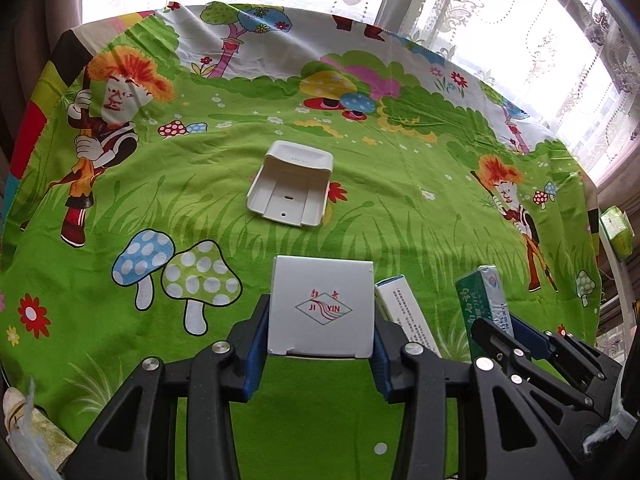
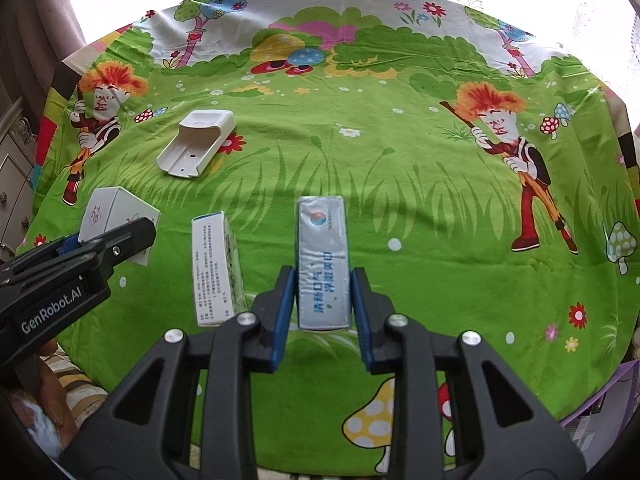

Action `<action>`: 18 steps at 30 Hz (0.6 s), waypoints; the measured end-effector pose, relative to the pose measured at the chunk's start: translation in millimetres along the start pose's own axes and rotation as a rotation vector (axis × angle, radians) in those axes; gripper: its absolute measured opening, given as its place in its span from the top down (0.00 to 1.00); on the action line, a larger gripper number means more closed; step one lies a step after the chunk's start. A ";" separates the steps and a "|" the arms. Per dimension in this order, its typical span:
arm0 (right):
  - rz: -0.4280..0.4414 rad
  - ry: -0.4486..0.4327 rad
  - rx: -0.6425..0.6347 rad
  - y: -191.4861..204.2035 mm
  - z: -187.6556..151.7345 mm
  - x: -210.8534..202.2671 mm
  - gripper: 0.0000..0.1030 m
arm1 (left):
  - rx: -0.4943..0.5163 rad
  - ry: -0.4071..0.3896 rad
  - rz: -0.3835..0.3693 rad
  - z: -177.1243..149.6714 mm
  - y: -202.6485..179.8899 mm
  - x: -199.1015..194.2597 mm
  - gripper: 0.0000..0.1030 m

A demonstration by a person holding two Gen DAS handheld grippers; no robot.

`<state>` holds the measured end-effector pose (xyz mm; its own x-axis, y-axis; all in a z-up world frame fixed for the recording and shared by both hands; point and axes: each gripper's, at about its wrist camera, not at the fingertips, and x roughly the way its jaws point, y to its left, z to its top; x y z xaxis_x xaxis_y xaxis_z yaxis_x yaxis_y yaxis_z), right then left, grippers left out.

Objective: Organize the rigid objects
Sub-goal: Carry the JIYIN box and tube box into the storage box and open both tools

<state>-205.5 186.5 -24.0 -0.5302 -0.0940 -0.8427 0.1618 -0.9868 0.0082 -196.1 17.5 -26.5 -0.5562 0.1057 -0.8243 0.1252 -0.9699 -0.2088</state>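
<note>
My left gripper (image 1: 320,320) is shut on a white square box with a red JI YIN logo (image 1: 322,306); the box also shows at the left of the right wrist view (image 2: 116,216). My right gripper (image 2: 323,296) is shut on a long green and white toothpaste box (image 2: 322,268), also seen in the left wrist view (image 1: 486,300). A white box with small printed text (image 2: 216,268) stands between them on the cloth, seen too in the left wrist view (image 1: 402,312). A white plastic holder (image 1: 290,184) lies farther back on the cloth.
A bright green cartoon cloth (image 1: 400,208) covers the round table. Lace curtains and a window (image 1: 500,20) stand behind it. A green packet (image 1: 616,232) sits off the table's right edge. A carved cabinet (image 2: 12,168) stands at the left.
</note>
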 end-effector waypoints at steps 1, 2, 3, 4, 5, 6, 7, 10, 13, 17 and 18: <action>-0.005 -0.006 0.004 -2.1 -1.4 -3.1 0.69 | 0.008 0.000 -0.004 -1.4 -3.5 -1.7 0.57; -0.009 -0.012 0.007 -4.4 -2.9 -6.4 0.69 | 0.018 0.000 -0.009 -3.0 -7.3 -3.7 0.57; -0.014 -0.017 0.009 -6.3 -4.4 -9.6 0.69 | 0.029 0.000 -0.013 -5.3 -11.7 -6.0 0.57; -0.017 -0.021 0.012 -8.5 -6.2 -12.8 0.69 | 0.040 -0.001 -0.018 -7.7 -16.0 -8.7 0.57; -0.020 -0.026 0.015 -10.7 -8.1 -16.2 0.69 | 0.049 -0.002 -0.021 -9.8 -19.8 -11.1 0.57; -0.023 -0.030 0.020 -12.9 -10.1 -19.1 0.69 | 0.059 -0.005 -0.023 -12.3 -24.2 -13.8 0.57; -0.024 -0.033 0.025 -15.3 -12.1 -22.4 0.69 | 0.069 -0.007 -0.024 -14.3 -28.5 -16.3 0.57; -0.028 -0.045 0.044 -24.0 -19.5 -32.9 0.69 | 0.099 -0.013 -0.028 -20.2 -40.0 -23.6 0.57; -0.031 -0.054 0.071 -35.1 -29.1 -44.1 0.69 | 0.122 -0.011 -0.040 -28.7 -51.2 -30.0 0.57; -0.034 -0.065 0.108 -51.9 -41.6 -59.7 0.69 | 0.160 -0.012 -0.055 -40.3 -67.7 -39.1 0.57; -0.034 -0.066 0.117 -55.8 -44.6 -63.4 0.69 | 0.170 -0.014 -0.059 -42.5 -71.5 -41.6 0.57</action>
<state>-143.8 253.4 4.9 -0.5877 -0.0652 -0.8064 0.0472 -0.9978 0.0463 -147.1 91.8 0.4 -0.5699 0.1611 -0.8058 -0.0475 -0.9854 -0.1635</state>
